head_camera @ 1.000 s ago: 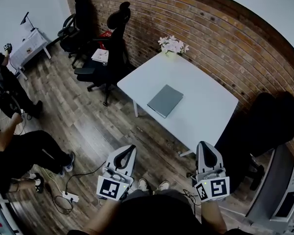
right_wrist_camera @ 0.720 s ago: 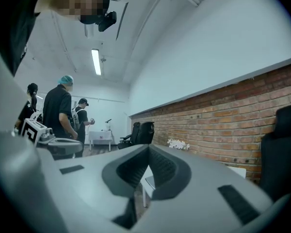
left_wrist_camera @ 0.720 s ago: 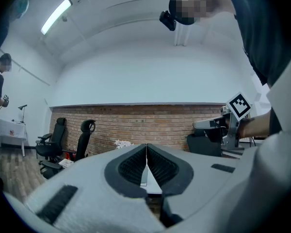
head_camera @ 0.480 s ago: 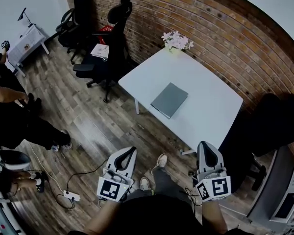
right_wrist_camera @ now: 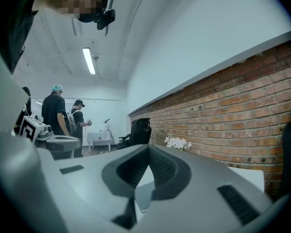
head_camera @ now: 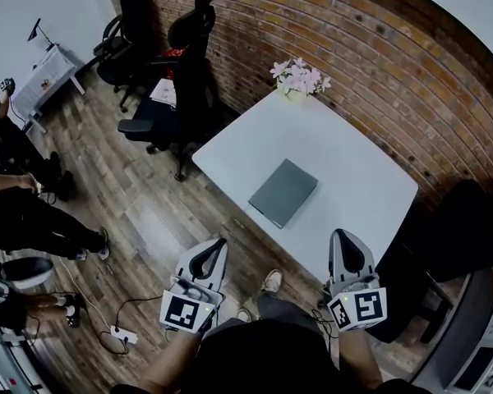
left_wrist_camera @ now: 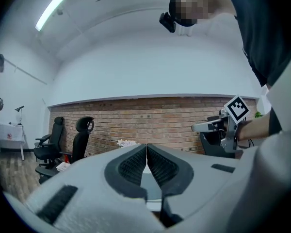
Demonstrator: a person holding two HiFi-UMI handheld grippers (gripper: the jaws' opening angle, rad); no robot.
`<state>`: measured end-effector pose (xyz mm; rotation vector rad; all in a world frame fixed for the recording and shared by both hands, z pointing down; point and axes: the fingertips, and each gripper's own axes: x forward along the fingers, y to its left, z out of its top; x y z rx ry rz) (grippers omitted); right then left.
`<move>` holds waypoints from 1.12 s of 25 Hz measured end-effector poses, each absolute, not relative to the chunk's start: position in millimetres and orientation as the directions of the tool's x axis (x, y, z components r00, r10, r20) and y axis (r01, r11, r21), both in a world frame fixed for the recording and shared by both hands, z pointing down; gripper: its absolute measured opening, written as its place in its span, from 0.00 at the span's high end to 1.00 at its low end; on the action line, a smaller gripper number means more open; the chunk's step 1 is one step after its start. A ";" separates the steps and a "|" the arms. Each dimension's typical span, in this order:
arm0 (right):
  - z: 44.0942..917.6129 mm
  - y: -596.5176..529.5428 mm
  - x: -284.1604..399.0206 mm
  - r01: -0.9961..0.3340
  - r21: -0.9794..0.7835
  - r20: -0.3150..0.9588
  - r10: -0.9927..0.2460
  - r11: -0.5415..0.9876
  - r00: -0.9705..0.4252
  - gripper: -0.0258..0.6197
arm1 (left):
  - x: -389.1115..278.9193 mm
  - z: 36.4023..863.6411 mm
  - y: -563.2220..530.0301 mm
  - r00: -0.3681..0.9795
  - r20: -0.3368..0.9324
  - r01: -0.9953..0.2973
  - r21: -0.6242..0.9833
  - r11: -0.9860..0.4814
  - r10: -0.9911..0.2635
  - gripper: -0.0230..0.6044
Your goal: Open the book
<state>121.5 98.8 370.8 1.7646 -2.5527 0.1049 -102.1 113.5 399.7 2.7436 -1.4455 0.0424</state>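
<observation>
A closed grey book [head_camera: 283, 192] lies flat near the middle of the white table [head_camera: 353, 171] in the head view. Both grippers are held level short of the table's near edge, well apart from the book. My left gripper [head_camera: 218, 244] hangs over the wooden floor to the left of the near corner, and its jaws meet [left_wrist_camera: 146, 145] with nothing between them. The right gripper [head_camera: 343, 235] is just at the near edge, also shut and empty [right_wrist_camera: 148, 147]. A grey patch low behind each pair of jaws may be the book.
A vase of pale flowers [head_camera: 298, 78] stands at the table's far corner by the brick wall [head_camera: 378, 48]. Black office chairs [head_camera: 185, 64] stand left of the table, another [head_camera: 456, 228] to its right. People [head_camera: 25, 220] stand at the left, with a cable and power strip [head_camera: 119, 333] on the floor.
Both grippers have moved forward toward the table, whose near edge now lies close to their tips. The book has not moved. The people at the left have shifted.
</observation>
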 end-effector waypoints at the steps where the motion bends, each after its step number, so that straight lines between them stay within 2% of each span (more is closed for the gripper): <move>1: 370.1 88.3 125.2 -0.933 -0.037 0.065 -0.931 0.357 -0.358 0.94 | -98.1 396.2 102.9 0.563 0.042 -0.827 0.016 -0.563 -0.826 0.92; 6: 369.3 42.3 143.2 -0.921 -0.065 0.042 -0.921 0.384 -0.387 0.94 | -74.0 379.0 61.0 0.551 0.023 -0.833 -0.030 -0.552 -0.834 0.92; 14: 381.7 5.0 147.4 -0.905 -0.118 0.061 -0.907 0.409 -0.417 0.94 | -58.9 383.6 24.8 0.551 0.062 -0.833 -0.020 -0.553 -0.832 0.92; 28: 389.3 -25.7 150.8 -0.950 -0.116 0.128 -0.944 0.289 -0.303 0.94 | -59.6 380.8 -47.2 0.643 0.046 -0.766 -0.005 -0.643 -0.765 0.92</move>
